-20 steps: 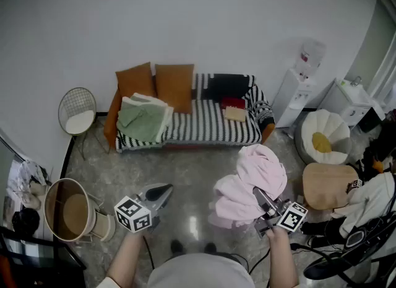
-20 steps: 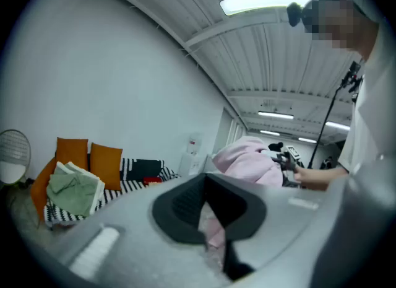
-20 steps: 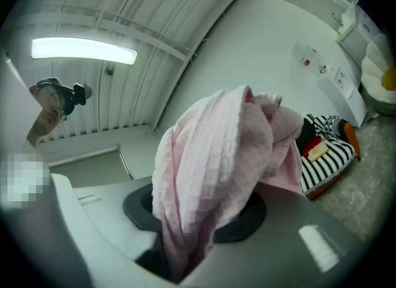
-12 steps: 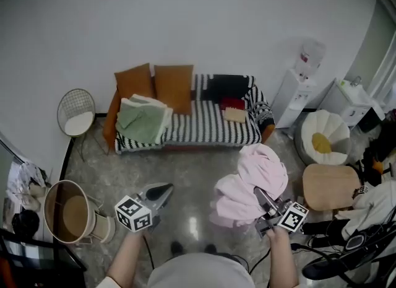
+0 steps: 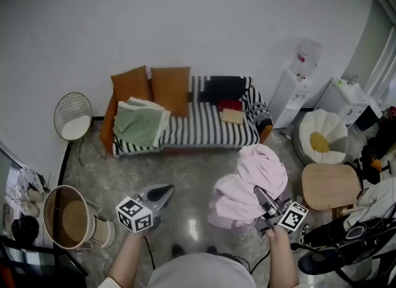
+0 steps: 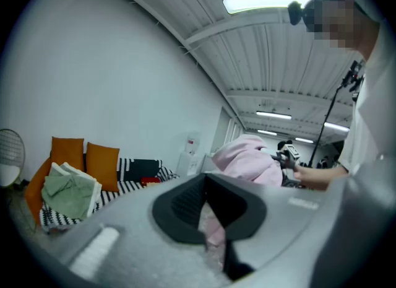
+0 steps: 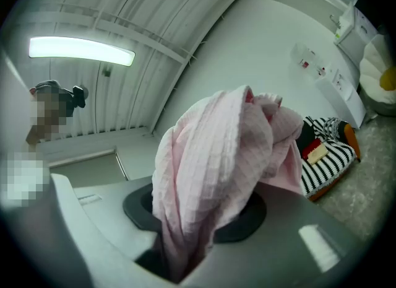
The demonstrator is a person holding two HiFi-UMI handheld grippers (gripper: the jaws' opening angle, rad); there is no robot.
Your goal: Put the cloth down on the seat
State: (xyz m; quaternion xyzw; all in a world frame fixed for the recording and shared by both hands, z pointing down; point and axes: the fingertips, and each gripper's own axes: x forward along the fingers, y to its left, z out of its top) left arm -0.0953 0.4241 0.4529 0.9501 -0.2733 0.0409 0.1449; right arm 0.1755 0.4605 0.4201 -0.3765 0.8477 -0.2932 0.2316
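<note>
A bunched pink cloth (image 5: 253, 178) hangs in the air over the floor, in front of the right end of the striped sofa seat (image 5: 204, 130). My right gripper (image 5: 262, 199) is shut on its lower folds, and the cloth (image 7: 216, 157) rises out of the jaws and fills the right gripper view. The sofa (image 7: 328, 157) shows small behind it. My left gripper (image 5: 164, 190) is at lower left, tips together, holding nothing. The left gripper view shows the pink cloth (image 6: 247, 157) at right and the sofa (image 6: 133, 178) far off at left.
On the sofa lie two orange cushions (image 5: 170, 88), a folded green cloth (image 5: 139, 122) and small red and tan items (image 5: 234, 112). A wire chair (image 5: 74, 116) and a round basket (image 5: 65, 215) stand left. A water dispenser (image 5: 297, 82), a white cushion seat (image 5: 322, 141), a round stool (image 5: 331, 186) and cables (image 5: 346, 249) crowd the right.
Both grippers and the pink cloth keep their places. The head view has shifted a little, and the white-clad figure at the right edge has drawn back.
</note>
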